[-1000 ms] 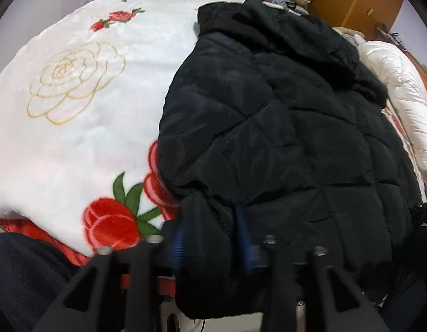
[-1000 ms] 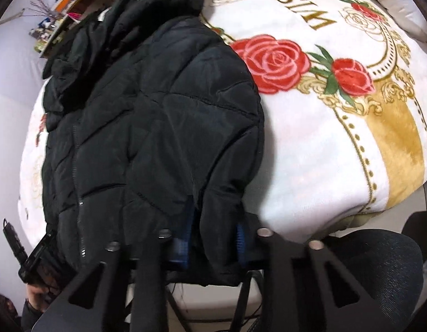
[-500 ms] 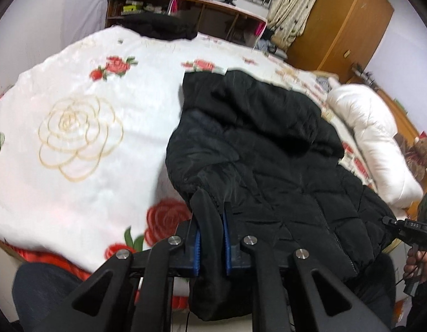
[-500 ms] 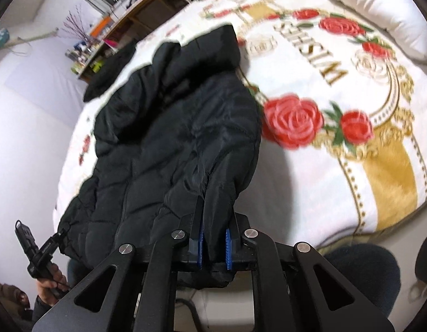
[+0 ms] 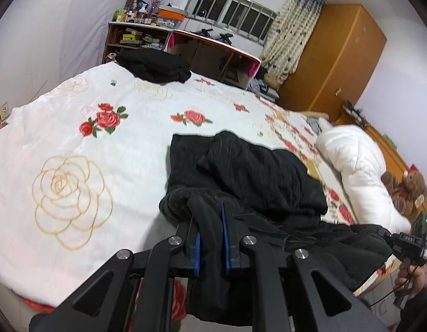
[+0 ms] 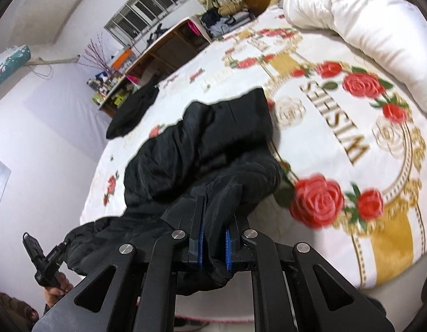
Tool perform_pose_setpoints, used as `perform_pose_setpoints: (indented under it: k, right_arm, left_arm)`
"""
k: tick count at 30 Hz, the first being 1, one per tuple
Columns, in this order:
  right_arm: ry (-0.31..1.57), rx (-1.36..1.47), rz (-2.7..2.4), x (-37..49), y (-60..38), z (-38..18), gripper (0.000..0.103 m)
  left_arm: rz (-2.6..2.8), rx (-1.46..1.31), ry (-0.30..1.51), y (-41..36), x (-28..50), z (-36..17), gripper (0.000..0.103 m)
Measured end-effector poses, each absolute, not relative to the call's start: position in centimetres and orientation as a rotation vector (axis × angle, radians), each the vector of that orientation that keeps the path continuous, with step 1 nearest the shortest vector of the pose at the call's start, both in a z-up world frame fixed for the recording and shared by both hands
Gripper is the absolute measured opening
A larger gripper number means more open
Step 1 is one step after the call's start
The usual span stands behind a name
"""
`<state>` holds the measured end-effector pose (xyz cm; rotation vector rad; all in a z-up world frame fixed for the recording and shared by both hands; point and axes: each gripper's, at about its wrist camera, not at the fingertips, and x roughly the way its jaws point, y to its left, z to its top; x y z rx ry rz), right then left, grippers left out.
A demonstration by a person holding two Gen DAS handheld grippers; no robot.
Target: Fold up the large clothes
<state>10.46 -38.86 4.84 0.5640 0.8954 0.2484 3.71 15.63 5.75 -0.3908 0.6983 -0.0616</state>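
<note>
A black puffer jacket [image 5: 249,171] lies on the rose-patterned bed [image 5: 75,144], its near hem lifted off the bed and bunching over its upper part. My left gripper [image 5: 210,221] is shut on one hem corner; fabric hangs down between the blue pads. My right gripper [image 6: 215,221] is shut on the other hem corner of the jacket [image 6: 202,138]. In the left wrist view the other gripper [image 5: 409,246] shows at the far right; in the right wrist view the left one [image 6: 42,260] shows at lower left.
A second black garment [image 5: 154,65] lies at the bed's far end. A white duvet [image 5: 360,171] and a teddy bear [image 5: 409,185] sit at the headboard side. Shelves, a desk [image 5: 213,52] and a wooden wardrobe [image 5: 332,55] stand beyond the bed.
Both grippers rose and moved forward over the bed with the hem, carrying the jacket's lower half up toward its hood. The jacket looks shorter and bunched.
</note>
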Motion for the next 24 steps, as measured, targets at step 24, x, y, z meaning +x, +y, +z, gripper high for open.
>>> perform_pose_setpoints:
  k: [24]
  right_arm:
    - [0.914,0.537,0.203,30.0,-36.5,5.2,0.010]
  left_arm:
    - [0.004,-0.471,0.713,16.9,23.2,5.1,0.013]
